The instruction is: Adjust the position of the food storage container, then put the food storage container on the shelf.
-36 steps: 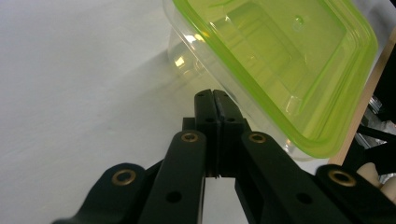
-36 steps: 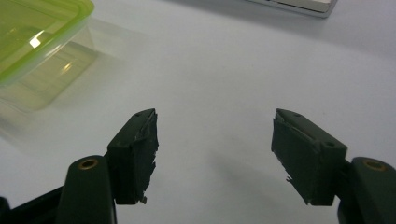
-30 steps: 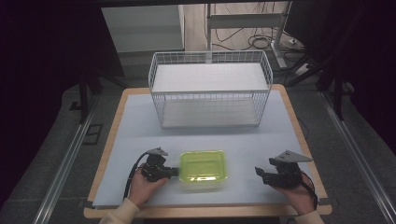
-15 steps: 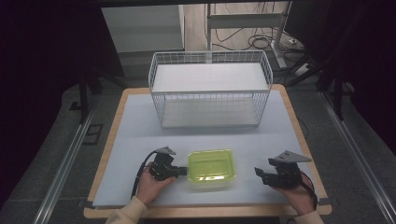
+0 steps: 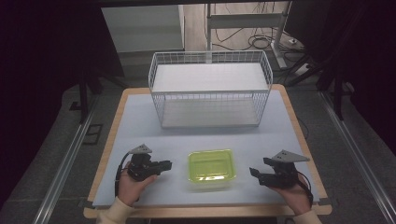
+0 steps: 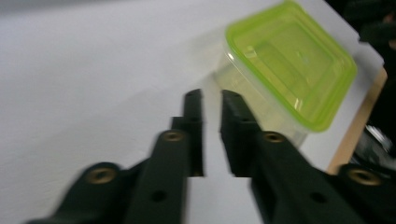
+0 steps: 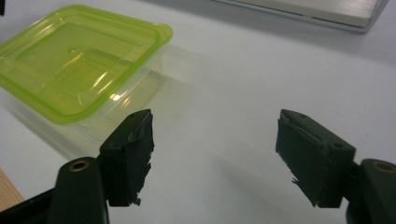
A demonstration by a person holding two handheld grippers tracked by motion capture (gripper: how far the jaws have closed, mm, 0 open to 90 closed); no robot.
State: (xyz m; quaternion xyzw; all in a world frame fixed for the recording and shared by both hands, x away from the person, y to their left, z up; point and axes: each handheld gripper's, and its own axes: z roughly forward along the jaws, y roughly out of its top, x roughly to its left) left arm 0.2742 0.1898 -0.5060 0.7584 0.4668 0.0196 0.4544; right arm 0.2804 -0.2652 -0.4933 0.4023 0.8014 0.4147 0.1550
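A clear food container with a lime-green lid [image 5: 211, 168] sits shut near the table's front, between my two grippers. My left gripper [image 5: 168, 164] lies just left of it and points at it, with a small gap to the box. Its jaws have just been opening and stand a little apart with nothing between them [image 6: 212, 95]; the container [image 6: 294, 60] lies beyond their tips. My right gripper [image 5: 252, 171] rests to the right of the box, its jaws having just opened wider, empty [image 7: 215, 121]. The lid [image 7: 79, 60] lies ahead at its left.
A white wire basket [image 5: 210, 92] stands across the back half of the table, its open top facing up. The pale mat [image 5: 140, 126] covers the wooden table, whose front edge [image 5: 205, 211] runs just below my hands.
The container has slid a little to the right. The left gripper followed it, then drew back to the left, and a gap now shows between them. The right gripper has stayed put.
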